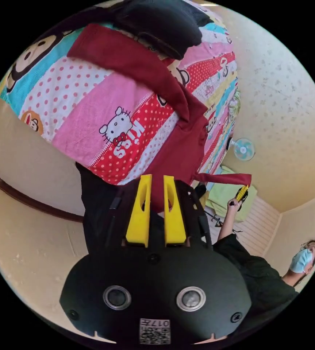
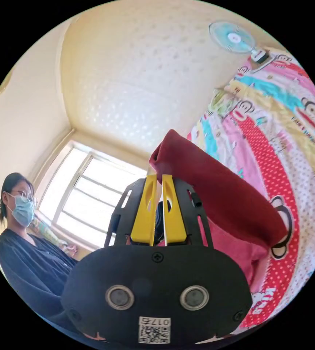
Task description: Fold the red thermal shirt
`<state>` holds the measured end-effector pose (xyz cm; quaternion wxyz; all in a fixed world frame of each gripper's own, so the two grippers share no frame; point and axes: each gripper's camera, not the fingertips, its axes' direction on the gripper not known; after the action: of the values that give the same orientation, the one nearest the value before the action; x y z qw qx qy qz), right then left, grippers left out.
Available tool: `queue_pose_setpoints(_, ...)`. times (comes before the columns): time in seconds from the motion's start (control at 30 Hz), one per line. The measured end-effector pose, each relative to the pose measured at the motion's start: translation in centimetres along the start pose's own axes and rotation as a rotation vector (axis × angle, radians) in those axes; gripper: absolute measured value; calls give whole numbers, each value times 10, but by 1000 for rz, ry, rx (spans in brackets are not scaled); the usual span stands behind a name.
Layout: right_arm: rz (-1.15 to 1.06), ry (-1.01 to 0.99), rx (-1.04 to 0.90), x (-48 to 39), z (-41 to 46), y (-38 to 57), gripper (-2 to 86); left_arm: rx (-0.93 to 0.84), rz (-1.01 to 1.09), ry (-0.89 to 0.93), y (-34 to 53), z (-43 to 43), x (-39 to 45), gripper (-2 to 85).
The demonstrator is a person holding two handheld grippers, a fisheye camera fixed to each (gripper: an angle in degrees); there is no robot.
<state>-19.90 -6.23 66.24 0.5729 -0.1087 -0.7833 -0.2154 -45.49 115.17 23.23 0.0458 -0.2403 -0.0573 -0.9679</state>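
A: Holding the red thermal shirt (image 1: pixel 172 146) off the bed, both grippers have a pinch of it. The left gripper (image 1: pixel 156 182) shows dark red cloth running between its yellow jaws, so it is clenched on the fabric. In the same view the right gripper (image 1: pixel 242 192) sits further off, with a corner of the shirt stretched out to it.

B: And from the right gripper view?

A: There the right gripper (image 2: pixel 156 181) has its jaws almost together, with the red cloth (image 2: pixel 215 197) starting right at the tips and billowing away toward the bed. It looks clamped on an edge, though the contact itself is hard to make out.

B: Why hold it that way?

A: Probably to pull one edge taut between two points, so the shirt hangs straight and can be laid flat on the cartoon-print bedsheet (image 1: pixel 102 109). One sleeve (image 1: pixel 128 62) trails across the sheet toward a black garment (image 1: pixel 161 25) at the far end.

B: Any baskets or bins with clothes in them?

A: None that can be made out. A wall fan (image 2: pixel 234 38) is there, and the person (image 2: pixel 26 240) holding the grippers stands by the window.
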Motion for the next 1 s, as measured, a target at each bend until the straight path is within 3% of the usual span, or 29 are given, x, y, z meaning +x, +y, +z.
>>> queue_pose_setpoints(0.13,92,-67,-250,22,150,58,19,229,-121,310,-44,-25,-36,100)
queue_pose_setpoints(0.27,255,-235,-437,42,243,126,10,389,-232,372,-82,-41,-67,103)
queue_pose_setpoints(0.4,335,-184,-457,45,254,151,7,513,-417,391,-108,-43,-106,121)
queue_pose_setpoints(0.53,358,21,-460,43,235,142,5,586,-508,553,-124,-24,-134,108)
queue_pose_setpoints(0.7,383,135,-424,42,226,123,5,592,-435,667,-123,-15,-147,38)
queue_pose_setpoints(0.77,404,112,-383,41,230,121,7,611,-435,545,-105,-31,-135,35)
queue_pose_setpoints(1.0,336,-2,-482,11,285,140,36,592,114,216,-40,-109,11,35)
